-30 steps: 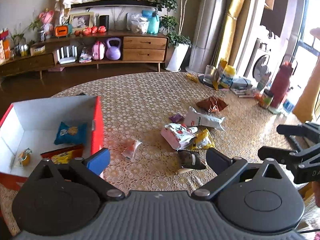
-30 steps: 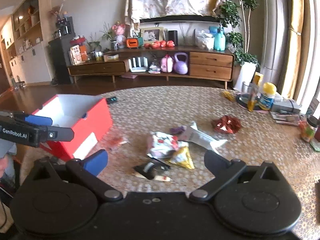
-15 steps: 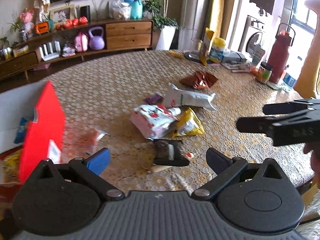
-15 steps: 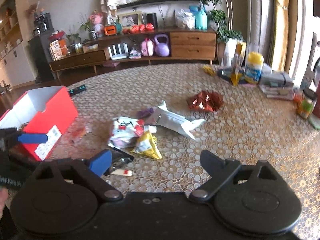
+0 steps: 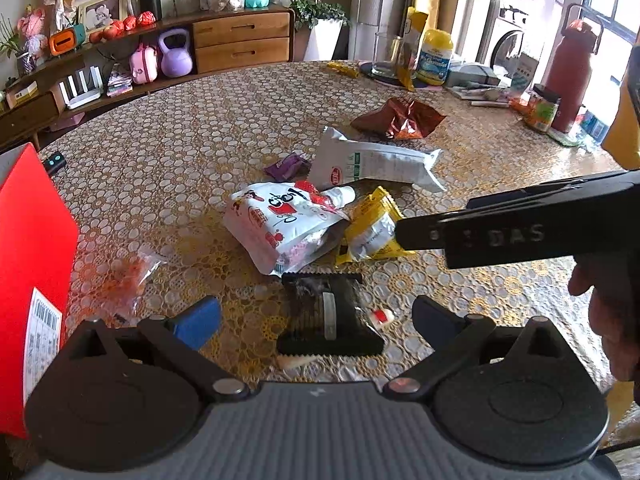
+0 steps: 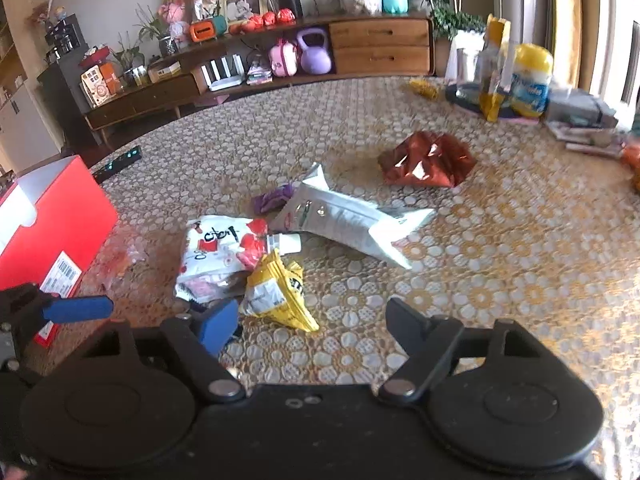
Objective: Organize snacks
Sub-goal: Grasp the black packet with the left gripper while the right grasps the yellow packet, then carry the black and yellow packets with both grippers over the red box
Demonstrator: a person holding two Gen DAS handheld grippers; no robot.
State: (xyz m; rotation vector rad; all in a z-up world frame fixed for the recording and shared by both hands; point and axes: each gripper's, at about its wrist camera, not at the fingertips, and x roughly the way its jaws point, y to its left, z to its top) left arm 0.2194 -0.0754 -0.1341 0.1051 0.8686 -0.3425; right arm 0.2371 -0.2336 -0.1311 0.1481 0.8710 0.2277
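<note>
Most of the snacks are not yet sorted, as far as I can see from here. A loose heap lies out in the middle of the bench (image 5: 192, 132): a dark packet (image 5: 328, 316) nearest the left gripper (image 5: 316, 316), a white-and-red pouch (image 5: 284, 224) just behind it with a yellow packet (image 5: 372, 228) tucked against its right side, a long white bag (image 5: 376, 162) beyond those, a small purple wrapper (image 5: 286, 166) beside that bag's left end, and a crumpled red-brown foil bag (image 5: 400, 120) farther back, apart from the rest. A clear little bag of orange bits (image 5: 128, 276) sits alone near the red box (image 5: 32, 264) at the left edge. The box's inside is hidden from both cameras, so I cannot tell what has gone in.

The left gripper hangs low with its jaws spread wide, empty, and the dark packet lies right between them; that looks like the next pick. The right gripper (image 6: 308, 324) is also wide and empty, hovering over the yellow packet (image 6: 276, 296) and the pouch (image 6: 220, 252).

I'd judge at least seven packets remain on the bench. The thin foil ones may slide on the patterned cloth when pinched.
</note>
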